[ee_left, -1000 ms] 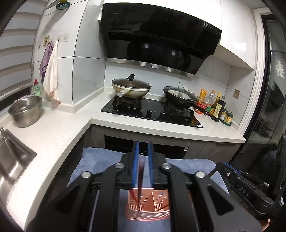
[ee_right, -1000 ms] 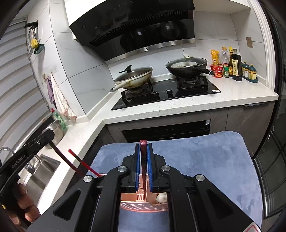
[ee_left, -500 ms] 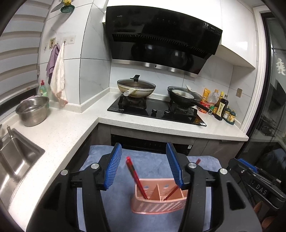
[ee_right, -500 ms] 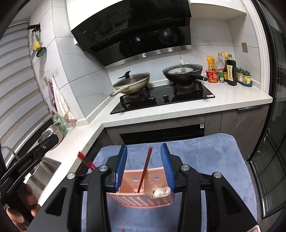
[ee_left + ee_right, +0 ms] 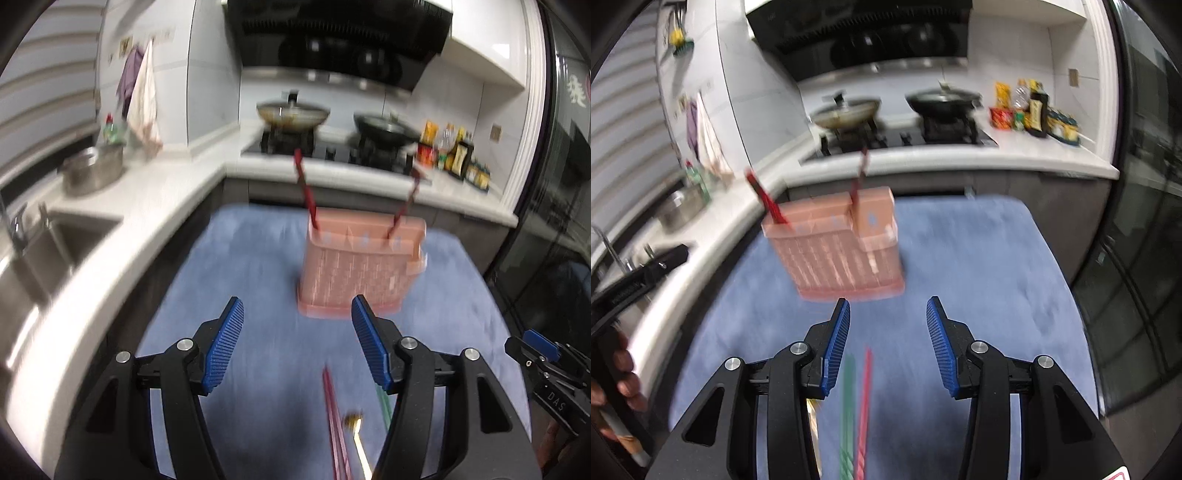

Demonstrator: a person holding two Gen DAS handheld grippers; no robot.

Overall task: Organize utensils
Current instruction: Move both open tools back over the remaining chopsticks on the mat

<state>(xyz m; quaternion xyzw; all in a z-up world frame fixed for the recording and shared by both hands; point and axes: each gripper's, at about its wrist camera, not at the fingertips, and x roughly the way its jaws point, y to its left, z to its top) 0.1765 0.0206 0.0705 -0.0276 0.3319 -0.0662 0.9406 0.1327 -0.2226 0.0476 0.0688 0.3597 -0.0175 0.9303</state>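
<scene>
Pink holder (image 5: 360, 269) stood on the blue mat (image 5: 236, 266) with two red chopsticks (image 5: 305, 188) inside; left gripper (image 5: 297, 345) and right gripper (image 5: 888, 343) had just been opening, both wide with nothing between

A blue, soft-napped cloth mat (image 5: 258, 266) carries a pink perforated plastic utensil holder (image 5: 356, 273) standing upright; nearer the camera lie dark red chopsticks (image 5: 334, 417), green chopsticks (image 5: 847, 410) and a blurred pale gold-tipped utensil (image 5: 355, 435)
</scene>
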